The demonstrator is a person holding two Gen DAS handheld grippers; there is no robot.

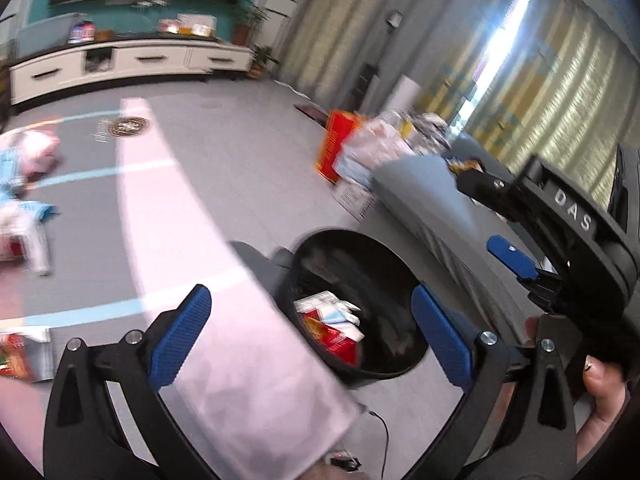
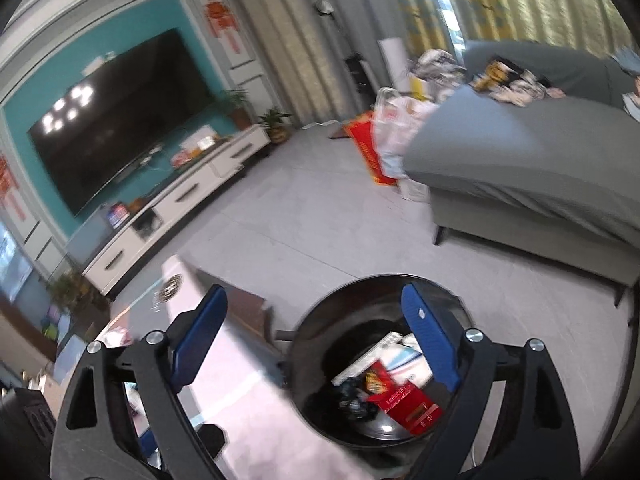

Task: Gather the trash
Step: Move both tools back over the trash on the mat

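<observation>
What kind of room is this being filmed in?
Most likely a home living room: a large television hangs on a teal wall above a long white media cabinet, and a grey sofa faces it. A black trash bin stands on the floor.

1. The desk hides the bin wall at 9 o'clock.
2. Wrappers on the desk at 9 o'clock are smeared beyond reading.
3. The right tool is cut off at the 3 o'clock edge.
4. Bags beside the sofa are blurred.
</observation>
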